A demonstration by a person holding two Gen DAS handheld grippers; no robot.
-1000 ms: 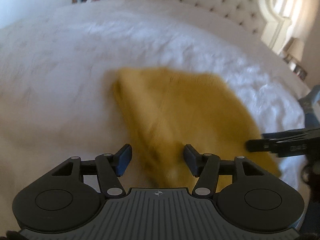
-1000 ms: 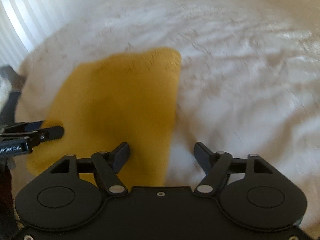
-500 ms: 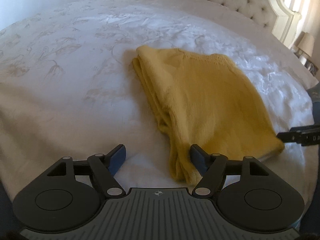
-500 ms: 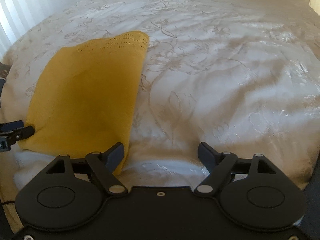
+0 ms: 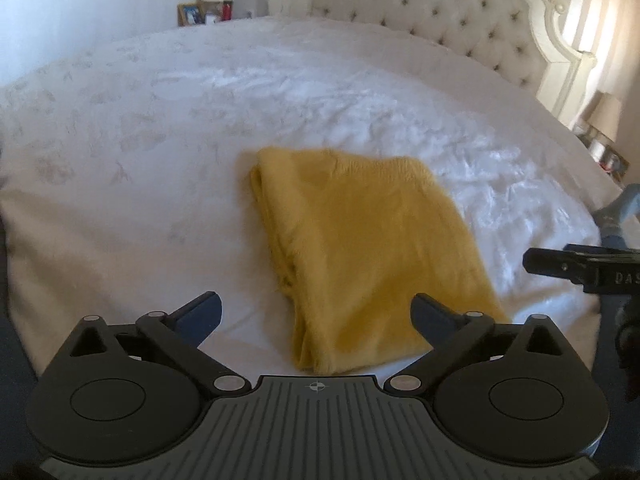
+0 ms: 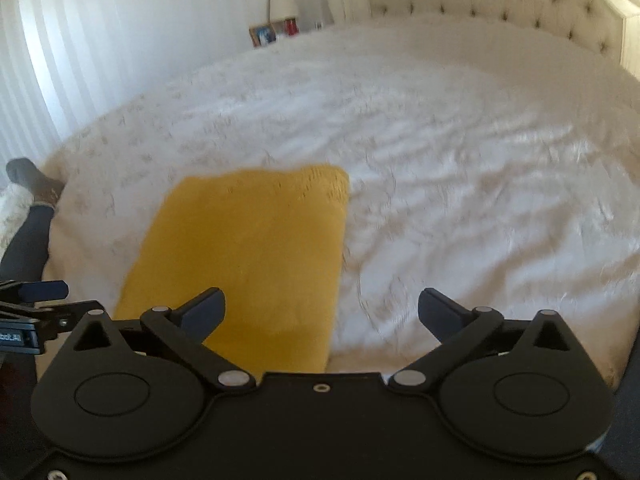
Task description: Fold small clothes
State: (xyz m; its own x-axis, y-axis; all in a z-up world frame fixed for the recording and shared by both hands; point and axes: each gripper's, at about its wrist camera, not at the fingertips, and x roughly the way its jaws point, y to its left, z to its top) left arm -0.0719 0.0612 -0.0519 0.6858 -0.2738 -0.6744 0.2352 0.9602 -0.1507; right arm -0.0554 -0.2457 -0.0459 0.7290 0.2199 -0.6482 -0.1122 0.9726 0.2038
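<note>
We see the yellow garment (image 5: pixel 360 256) lying folded flat on the white bed (image 5: pixel 160 152), its layered fold edge at nine o'clock in the left view and its far edge toward the headboard (image 5: pixel 440 8) at twelve. Our left tongs (image 5: pixel 316 312) hang above its near end, jaws opening wide and gripping nothing, the cloth below them untouched. Our right tongs (image 6: pixel 322 308) are at the garment's three o'clock side, likewise opening and empty, over its near corner and bare bedspread.
</note>
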